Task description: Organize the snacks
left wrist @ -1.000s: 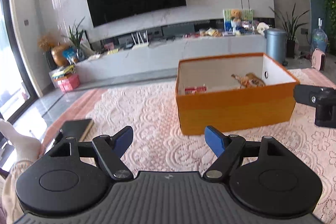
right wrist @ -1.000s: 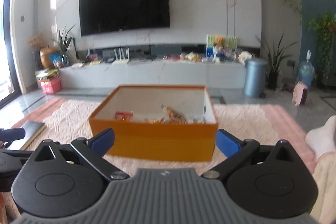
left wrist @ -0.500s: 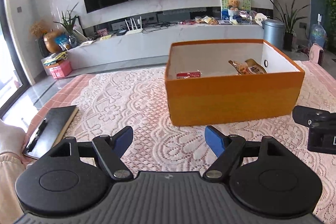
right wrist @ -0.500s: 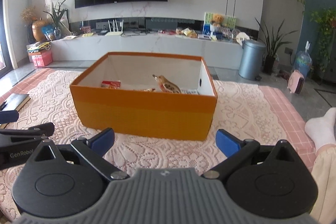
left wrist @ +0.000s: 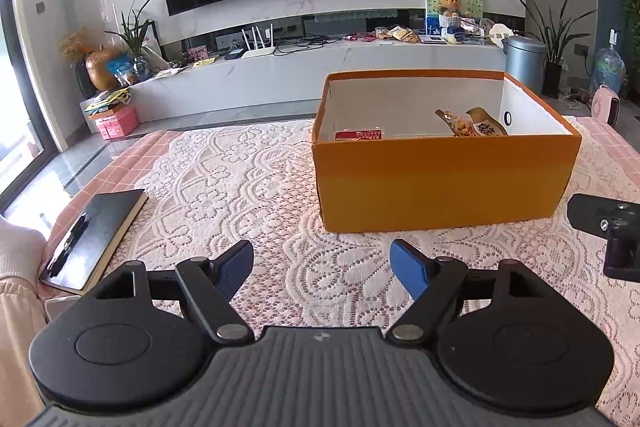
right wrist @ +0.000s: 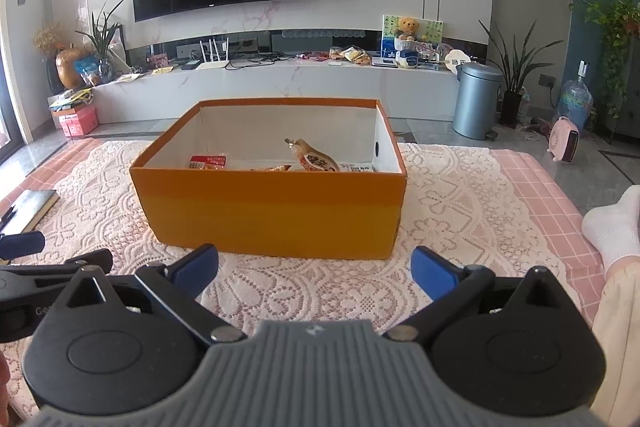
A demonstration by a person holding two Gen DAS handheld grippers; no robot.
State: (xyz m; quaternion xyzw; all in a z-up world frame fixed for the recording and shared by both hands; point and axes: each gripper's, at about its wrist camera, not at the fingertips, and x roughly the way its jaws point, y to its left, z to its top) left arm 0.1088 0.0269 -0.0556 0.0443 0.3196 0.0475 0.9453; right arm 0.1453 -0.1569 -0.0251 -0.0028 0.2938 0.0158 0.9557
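**Snacks look boxed; nothing loose left in sight**

Nearest to me, my left tool point(left wrist: 322, 269) hangs released over the lace cloth point(left wrist: 248, 187), blue pads spread and nothing between them. My right tool point(right wrist: 315, 267) is the same: spread wide, empty, just above the cloth. Each tool shows at the edge of the other's view, so they sit side by side.

Off to the left of the left tool lies a black notebook point(left wrist: 100, 227) with a pen on it, not part of the job.

Straight ahead of both tools, a little way on, stands the orange box point(right wrist: 272, 211), open-topped. Inside I see a red packet point(right wrist: 208, 161) toward its left and a brown snack pouch point(right wrist: 316, 159) leaning toward its right, with a few smaller wrappers beside it that I cannot make out.

I find no snack on the cloth around the box. I judge the sorting done or nearly so; what remains, if anything, lies outside these views.
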